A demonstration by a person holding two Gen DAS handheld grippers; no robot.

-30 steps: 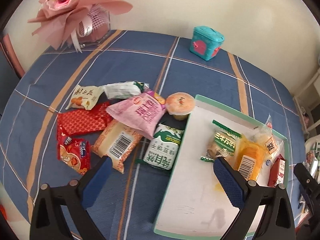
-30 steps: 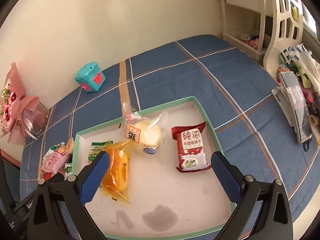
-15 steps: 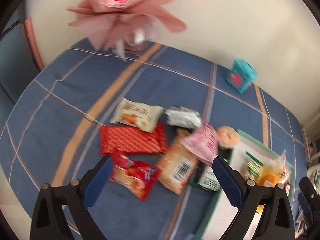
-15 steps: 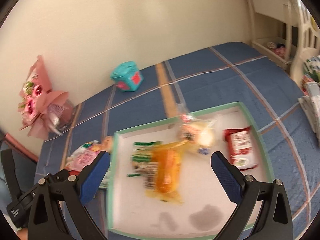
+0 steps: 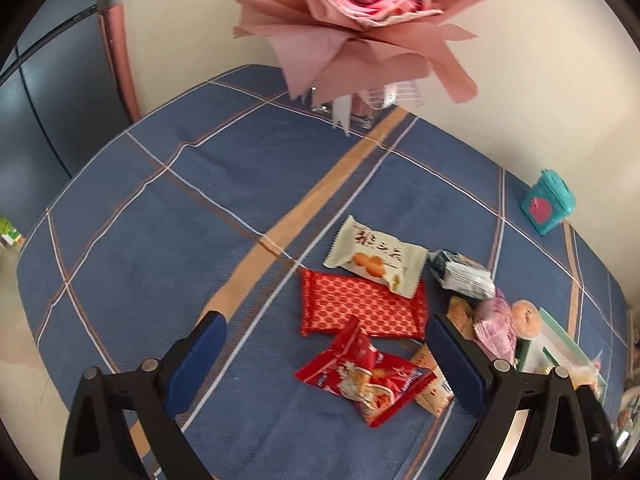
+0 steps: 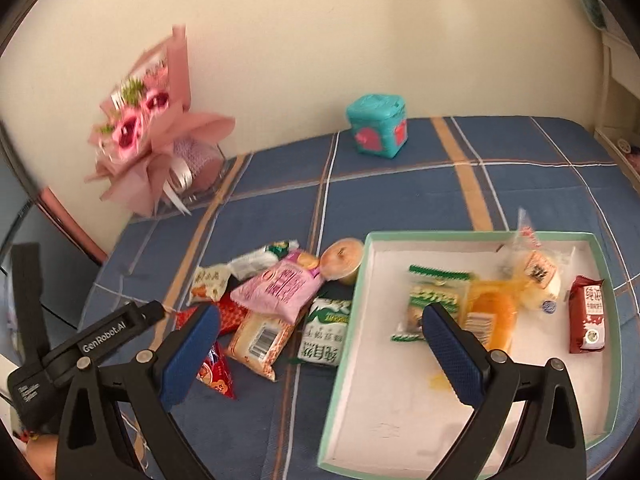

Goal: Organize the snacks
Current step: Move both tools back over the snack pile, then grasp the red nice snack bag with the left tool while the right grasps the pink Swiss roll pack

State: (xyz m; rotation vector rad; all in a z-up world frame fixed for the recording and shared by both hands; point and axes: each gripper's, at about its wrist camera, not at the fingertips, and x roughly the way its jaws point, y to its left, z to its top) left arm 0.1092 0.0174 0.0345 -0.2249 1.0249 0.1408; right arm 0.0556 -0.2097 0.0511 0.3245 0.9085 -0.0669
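Observation:
A pile of snacks lies on the blue plaid cloth left of a green-rimmed white tray (image 6: pixel 347 316). My left gripper (image 5: pixel 324 360) is open and empty above a small red pack (image 5: pixel 366 378) and a red patterned pack (image 5: pixel 360 310); a white biscuit pack (image 5: pixel 376 260) lies behind. My right gripper (image 6: pixel 320 354) is open and empty over the pile's right side, above a green-white milk pack (image 6: pixel 326 334), an orange bread pack (image 6: pixel 260 340) and a pink bag (image 6: pixel 280 286). The tray holds a green pack (image 6: pixel 432 300), an orange pack (image 6: pixel 490 320), a bun (image 6: pixel 536 272) and a red pack (image 6: pixel 586 316).
A pink bouquet (image 5: pixel 360 20) in a glass vase stands at the back by the wall, also in the right wrist view (image 6: pixel 152 136). A teal box (image 6: pixel 378 126) sits at the back. A pudding cup (image 6: pixel 342 258) stands beside the tray's corner. The left gripper's body (image 6: pixel 88 340) shows in the right wrist view.
Both grippers have swung left. The left view went from the tray edge to the pile's left end. The right view went from the tray to the pile. Both stayed open.

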